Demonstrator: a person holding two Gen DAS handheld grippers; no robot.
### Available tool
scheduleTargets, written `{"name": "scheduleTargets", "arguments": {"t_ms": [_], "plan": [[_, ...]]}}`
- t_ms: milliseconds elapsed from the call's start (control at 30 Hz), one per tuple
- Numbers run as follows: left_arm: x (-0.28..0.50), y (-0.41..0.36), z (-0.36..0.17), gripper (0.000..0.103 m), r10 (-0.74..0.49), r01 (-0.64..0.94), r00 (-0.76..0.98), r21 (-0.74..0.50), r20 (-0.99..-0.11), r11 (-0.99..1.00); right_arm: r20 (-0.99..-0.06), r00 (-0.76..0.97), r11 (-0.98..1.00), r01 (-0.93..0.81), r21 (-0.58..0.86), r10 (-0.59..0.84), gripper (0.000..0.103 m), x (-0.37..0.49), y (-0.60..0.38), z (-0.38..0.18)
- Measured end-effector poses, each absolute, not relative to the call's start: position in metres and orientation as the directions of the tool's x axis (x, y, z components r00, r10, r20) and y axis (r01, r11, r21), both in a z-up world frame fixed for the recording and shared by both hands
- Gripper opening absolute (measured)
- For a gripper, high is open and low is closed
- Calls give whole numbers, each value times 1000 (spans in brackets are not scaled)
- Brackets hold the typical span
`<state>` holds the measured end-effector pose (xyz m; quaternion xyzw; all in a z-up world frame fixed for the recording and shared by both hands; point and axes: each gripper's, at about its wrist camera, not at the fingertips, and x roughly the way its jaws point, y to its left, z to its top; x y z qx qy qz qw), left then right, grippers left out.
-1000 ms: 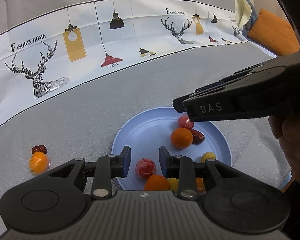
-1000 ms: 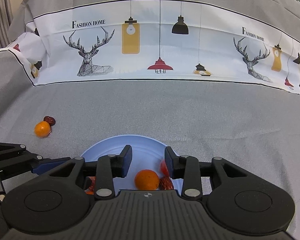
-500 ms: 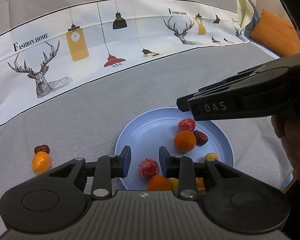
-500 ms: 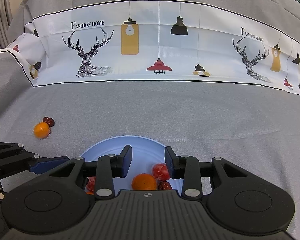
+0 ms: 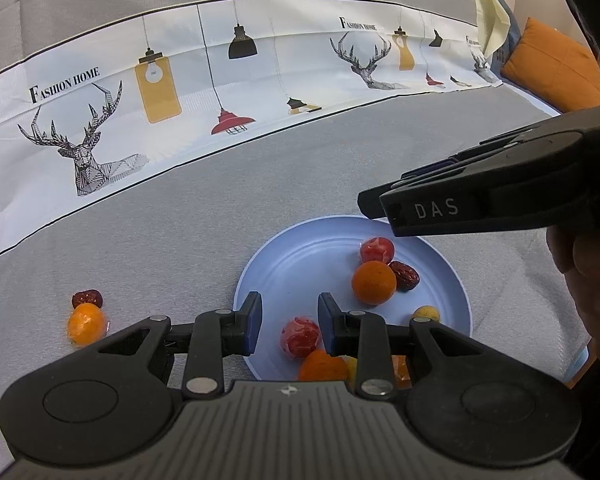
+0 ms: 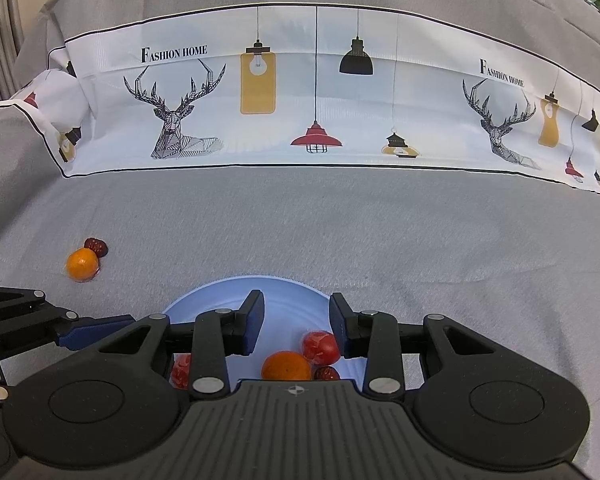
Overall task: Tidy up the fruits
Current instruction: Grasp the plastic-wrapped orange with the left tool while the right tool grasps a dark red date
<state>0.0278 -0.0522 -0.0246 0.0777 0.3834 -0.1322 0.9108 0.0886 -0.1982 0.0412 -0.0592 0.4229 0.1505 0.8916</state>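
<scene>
Both grippers — left gripper [image 5: 289,322] and right gripper [image 6: 296,322] — hover over the blue plate [image 5: 300,264] of fruit, jaws parted, apparently gripping nothing; an orange [image 5: 85,323] lies apart on the grey cloth [image 5: 204,216].

Left gripper [image 5: 289,322], right gripper [image 6: 296,322]: matte black ribbed bodies, blue pads, silver rivets; right gripper's side reads "DAS" in white.
</scene>
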Motion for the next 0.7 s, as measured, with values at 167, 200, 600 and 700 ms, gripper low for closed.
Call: {"name": "scheduleTargets", "arguments": {"t_ms": [167, 200, 600, 700], "plan": [[29, -45, -20, 34, -159, 267, 688, 43, -708, 963, -750, 626, 954, -299, 23, 214, 38, 88, -200, 46], [28, -44, -18, 34, -148, 256, 694, 51, -704, 965, -745, 631, 955, -294, 27, 215, 37, 89, -201, 47], [42, 41, 15, 24, -51, 188, 756, 142, -653, 972, -638, 712, 952, -277, 129, 294, 14, 87, -200, 67], [56, 75, -4, 23, 28, 51, 669, 83, -743, 995, -634, 709, 948, -284, 142, 307, 15, 87, -194, 68]]}}
